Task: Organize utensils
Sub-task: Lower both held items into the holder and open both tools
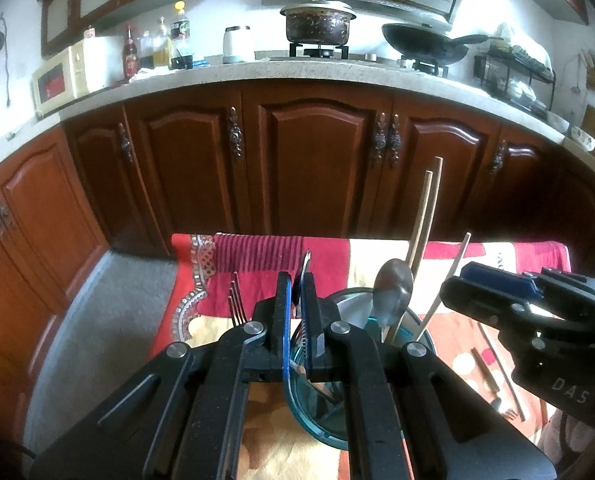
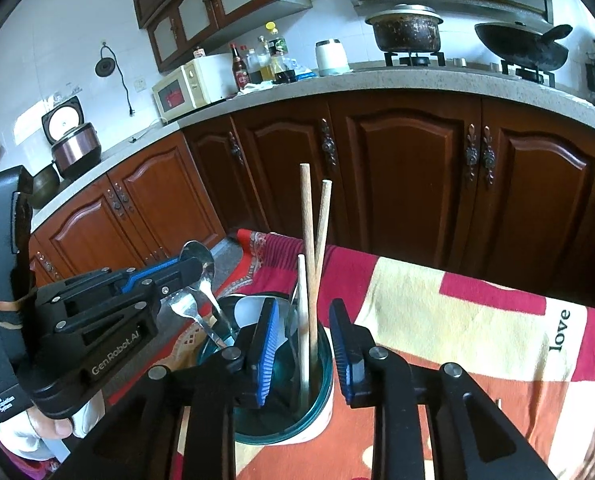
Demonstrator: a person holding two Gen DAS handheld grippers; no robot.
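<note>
Gripping a spoon (image 2: 199,276) bowl-up, handle angled down into the glass holder (image 2: 321,384), the left gripper (image 1: 296,316) is clamped narrow. Just beside it, the right gripper (image 2: 303,354) spreads wide around upright chopsticks (image 2: 311,264) standing there. Another spoon (image 1: 391,292) leans inside, over the red cloth (image 2: 457,312).

Left gripper (image 1: 296,300) clamped on a utensil handle (image 1: 304,268) above the holder (image 1: 427,334).
Inside — spoon (image 1: 393,292), chopsticks (image 1: 421,216); fork (image 1: 235,300) just left.
</note>
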